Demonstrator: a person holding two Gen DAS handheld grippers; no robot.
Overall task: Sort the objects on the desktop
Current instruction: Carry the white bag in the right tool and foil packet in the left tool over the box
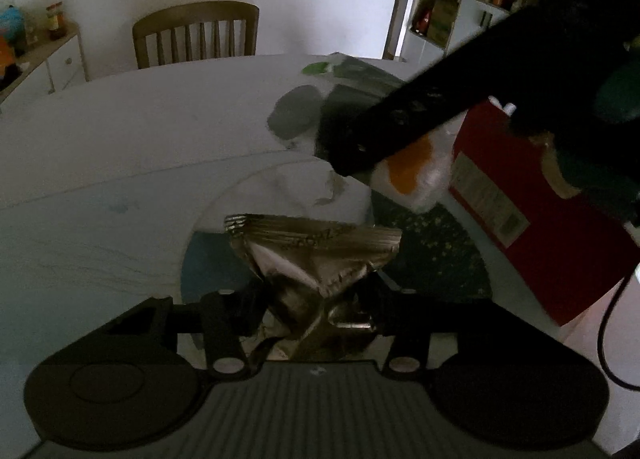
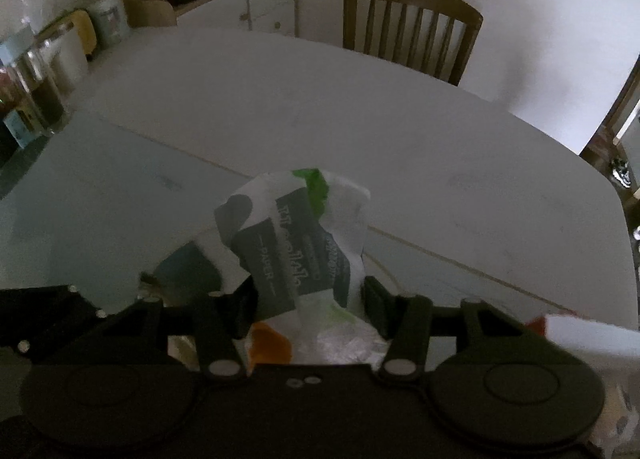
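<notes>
Between the fingers of the left gripper [image 1: 316,299] sits a crumpled foil wrapper [image 1: 312,255], pinched at its narrow lower part, with its flat sealed edge spreading wide above the pads. The jaws are closed on it, and the wrapper seems lifted a little over the round plate [image 1: 276,195] on the white table [image 1: 140,131]. The right gripper [image 2: 308,307] is clamped on a white paper bag [image 2: 296,243] with grey and green print; in the left wrist view the same bag shows an orange patch under the dark gripper arm.

The relation that matters: each thing stands with its long axis along the gripper's pointing line, away from the camera, so both are already in hand and no reaching is needed. I judge the next move is only carrying, each to its own sorting place, which I cannot identify here.

The foil is thin, shiny and stiffly creased, so it will keep its crushed shape. The bag is soft matte paper, wrinkled, with some clear plastic near the pads. A red box [image 1: 532,215] with a pale label, rigid and flat-sided, lies just beside the bag.
</notes>
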